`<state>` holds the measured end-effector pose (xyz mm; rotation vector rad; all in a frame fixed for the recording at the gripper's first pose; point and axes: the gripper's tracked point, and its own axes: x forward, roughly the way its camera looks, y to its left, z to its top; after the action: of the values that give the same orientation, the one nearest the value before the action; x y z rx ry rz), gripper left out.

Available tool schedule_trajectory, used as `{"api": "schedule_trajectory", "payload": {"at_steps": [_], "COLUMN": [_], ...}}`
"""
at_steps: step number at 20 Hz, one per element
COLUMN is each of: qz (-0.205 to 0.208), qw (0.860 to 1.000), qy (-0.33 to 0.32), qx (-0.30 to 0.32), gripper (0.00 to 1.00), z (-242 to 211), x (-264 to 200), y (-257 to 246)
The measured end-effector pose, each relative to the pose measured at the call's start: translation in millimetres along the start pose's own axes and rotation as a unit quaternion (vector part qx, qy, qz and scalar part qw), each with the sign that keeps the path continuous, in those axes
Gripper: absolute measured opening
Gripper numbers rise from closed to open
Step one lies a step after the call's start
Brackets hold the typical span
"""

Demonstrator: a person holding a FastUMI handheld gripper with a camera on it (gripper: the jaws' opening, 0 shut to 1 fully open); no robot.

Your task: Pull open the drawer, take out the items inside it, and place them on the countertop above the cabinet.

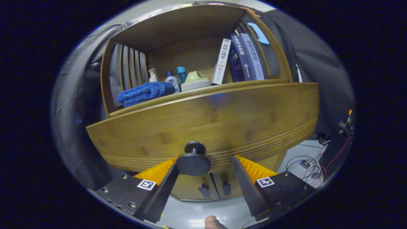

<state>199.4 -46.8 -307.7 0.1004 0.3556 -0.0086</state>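
The wide bamboo drawer front with grooved lower edge sits directly ahead of the gripper. Whether the drawer is shut or partly drawn out cannot be judged; its interior and contents are hidden. Its round dark knob on a short stem lies between the fingers, close against the left finger and apart from the right finger. The fingers are spread, with nothing pinched.

Risk: closing from this offset may push the knob sideways against one finger, so the grip lands on the disc rim, not behind it. A pull would then slip off the knob. A pull angled off the drawer's travel could bind the drawer.

Above the drawer, the bamboo bench surface already carries a folded blue towel, three small bottles, a pale green slipper-like object and upright books. Free space there is limited, so placed items could knock the bottles. Below are two small cabinet doors with dark pulls. Loose cables lie on the floor beside the cabinet.
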Motion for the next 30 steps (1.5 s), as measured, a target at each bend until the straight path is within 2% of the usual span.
{"api": "schedule_trajectory", "payload": {"at_steps": [22,28,30], "qz": [-0.016,-0.024,-0.033], "qw": [0.998,0.996,0.997], "qy": [0.06,0.077,0.049], "qx": [-0.002,-0.048,-0.039], "gripper": [0.99,0.98,0.99], "z": [20,23,35], "x": [66,71,66], "y": [5,4,3]}}
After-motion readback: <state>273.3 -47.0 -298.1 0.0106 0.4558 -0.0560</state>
